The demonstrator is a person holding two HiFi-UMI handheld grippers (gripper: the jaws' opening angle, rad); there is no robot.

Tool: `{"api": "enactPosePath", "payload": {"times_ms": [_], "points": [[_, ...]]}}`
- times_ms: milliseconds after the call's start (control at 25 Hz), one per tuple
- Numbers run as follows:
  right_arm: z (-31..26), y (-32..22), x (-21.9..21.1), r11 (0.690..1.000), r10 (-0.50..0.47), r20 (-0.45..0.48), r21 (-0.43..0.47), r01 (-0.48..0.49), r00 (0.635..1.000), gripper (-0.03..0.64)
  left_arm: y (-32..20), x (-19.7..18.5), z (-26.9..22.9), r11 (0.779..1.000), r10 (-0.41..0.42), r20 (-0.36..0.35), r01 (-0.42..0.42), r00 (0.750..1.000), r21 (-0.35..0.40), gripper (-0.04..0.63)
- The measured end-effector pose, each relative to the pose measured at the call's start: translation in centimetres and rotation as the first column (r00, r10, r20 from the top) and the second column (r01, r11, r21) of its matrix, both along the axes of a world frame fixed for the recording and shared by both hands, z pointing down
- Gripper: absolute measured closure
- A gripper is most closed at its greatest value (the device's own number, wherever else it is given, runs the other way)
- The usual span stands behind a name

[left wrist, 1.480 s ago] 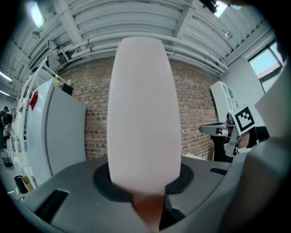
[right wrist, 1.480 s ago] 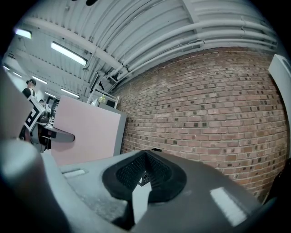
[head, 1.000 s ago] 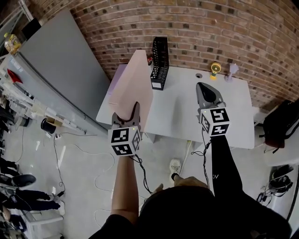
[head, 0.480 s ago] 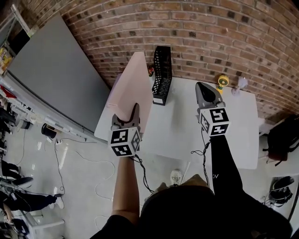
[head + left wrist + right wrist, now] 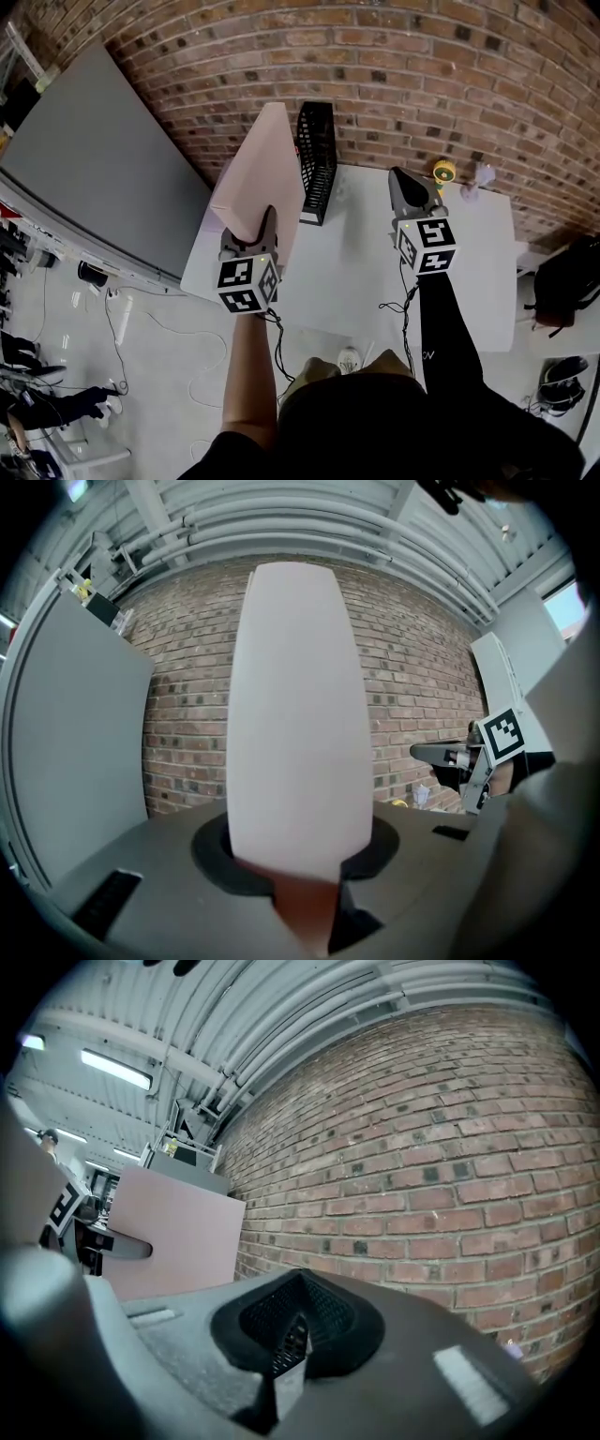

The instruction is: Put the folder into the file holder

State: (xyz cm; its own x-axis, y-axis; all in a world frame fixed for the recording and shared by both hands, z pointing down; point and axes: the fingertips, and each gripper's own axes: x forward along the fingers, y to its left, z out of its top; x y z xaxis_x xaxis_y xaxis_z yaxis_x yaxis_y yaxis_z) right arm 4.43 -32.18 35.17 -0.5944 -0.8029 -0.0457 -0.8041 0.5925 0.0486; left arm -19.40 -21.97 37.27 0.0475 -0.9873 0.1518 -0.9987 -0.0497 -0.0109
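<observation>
Change since a second ago: both grippers have come forward toward the brick wall (image 5: 394, 66), the left one carrying the folder with it, and the file holder now lies closer in front of them.
Left gripper (image 5: 266, 221): closed on the near edge of the folder (image 5: 263, 164). Its own view shows the pale sheet rising straight up from between the jaws.
Folder: pale pink and flat, held upright on edge above the left part of the white table (image 5: 361, 281), with its far corner reaching toward the wall.
File holder (image 5: 316, 159): black mesh, narrow, standing on the table with its long side running toward the wall.
Folder and holder: the folder stands just beside the holder on its left and is not yet inside it. Whether the two touch cannot be told.
Right gripper (image 5: 409, 187): jaws together with nothing between them, held over the table to the right of the holder and well apart from the folder, pointing toward the wall.
Right gripper view: brick fills the frame, and the pink folder with the left gripper shows at the left edge.
Other things: a small yellow object (image 5: 443, 172) sits at the far right of the table near the wall. A large grey panel (image 5: 94, 159) leans to the left of the table.
Person: a bare left forearm and a dark right sleeve reach out from the bottom of the head view.
</observation>
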Motion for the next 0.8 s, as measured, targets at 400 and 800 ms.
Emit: {"api": "enactPosePath", "payload": {"times_ms": [400,800], "points": [[-0.2,-0.7,2.2,0.999,0.054,0.009,-0.006,-0.054,0.999,0.618,-2.5,0.3,-0.2,1.0,0.009,-0.02,-0.009,1.0,0.004,0.463],[-0.6,-2.1,2.8,0.989,0.151,-0.009,-0.006,-0.151,0.989,0.618,-6.6,-0.4,-0.5,0.998,0.055,-0.046,-0.054,0.997,0.015,0.46]]}}
